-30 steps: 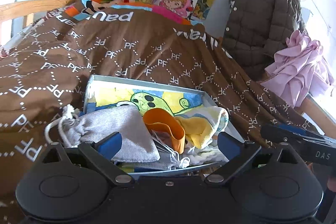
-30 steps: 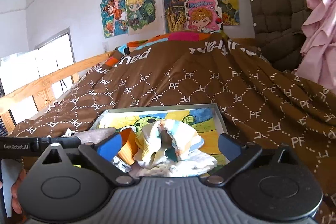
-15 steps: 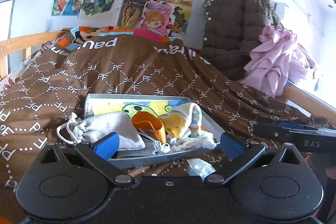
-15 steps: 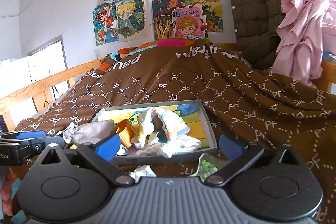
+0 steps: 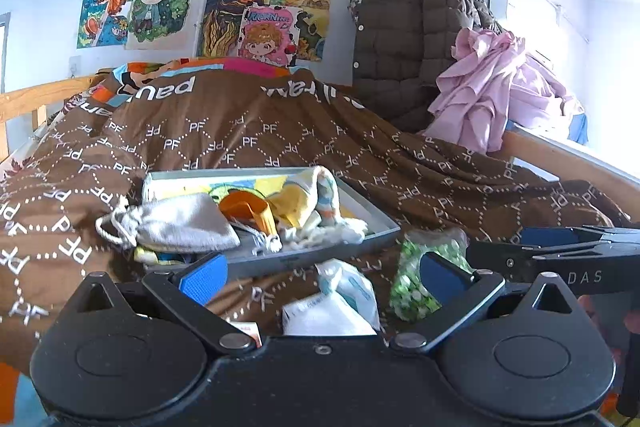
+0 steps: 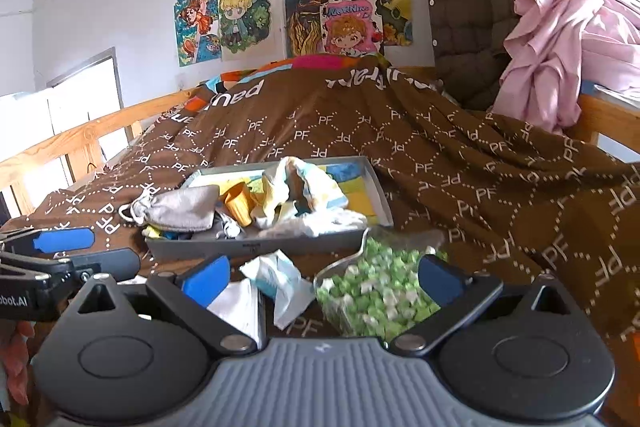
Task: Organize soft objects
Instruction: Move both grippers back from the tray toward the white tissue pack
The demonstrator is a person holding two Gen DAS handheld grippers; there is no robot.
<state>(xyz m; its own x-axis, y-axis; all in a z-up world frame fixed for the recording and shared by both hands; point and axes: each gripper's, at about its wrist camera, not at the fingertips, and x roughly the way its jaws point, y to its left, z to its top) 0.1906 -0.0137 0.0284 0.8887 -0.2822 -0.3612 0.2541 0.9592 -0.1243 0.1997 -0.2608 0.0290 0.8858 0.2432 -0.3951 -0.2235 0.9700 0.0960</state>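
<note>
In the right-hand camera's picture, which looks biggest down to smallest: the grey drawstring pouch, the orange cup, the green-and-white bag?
1. green-and-white bag, though it lies nearest the camera, so this may flatter it
2. grey drawstring pouch
3. orange cup, partly hidden in the tray

Tray (image 5: 320, 259), packets (image 6: 372, 295) on bedspread (image 5: 440, 179)

Soft things in your grey tray (image 6: 256, 247) and on the brown quilt in front of it.

In the tray you have a grey drawstring pouch (image 6: 176, 209) lying on its side at the left, an orange band (image 6: 238, 205) standing beside it, and a crumpled yellow-and-white cloth (image 6: 298, 193) heaped to the right. Just in front of the tray, on the quilt, you have crumpled white-and-blue packets (image 6: 276, 281) and, to their right, a green-and-white speckled bag (image 6: 372, 295).
</note>
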